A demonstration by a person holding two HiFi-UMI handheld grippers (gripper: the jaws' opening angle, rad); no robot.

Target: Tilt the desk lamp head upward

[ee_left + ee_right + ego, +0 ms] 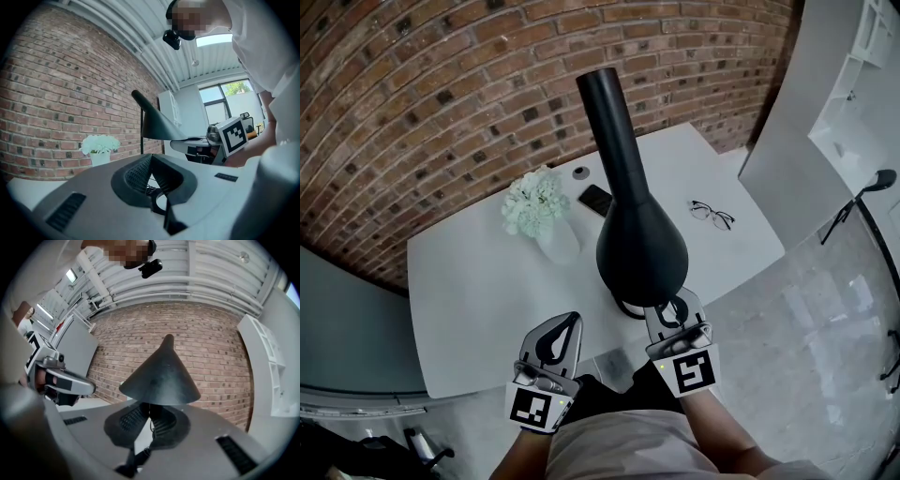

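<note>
Plenty of bare white desk on the near-left; the right gripper sits at the near edge, under the lamp. Both are held low, side by side, pointing away from the person. The left gripper is pinched closed on nothing. The right one's narrowed to a slit at the lamp's thin stem, can't tell if it's gripping. The matte black cone-shaped lamp head stands mid-desk, beside a white vase of flowers.

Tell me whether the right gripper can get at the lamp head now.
Probably yes: the right gripper sits at the table edge, just below the lamp head, with nothing between them.
</note>
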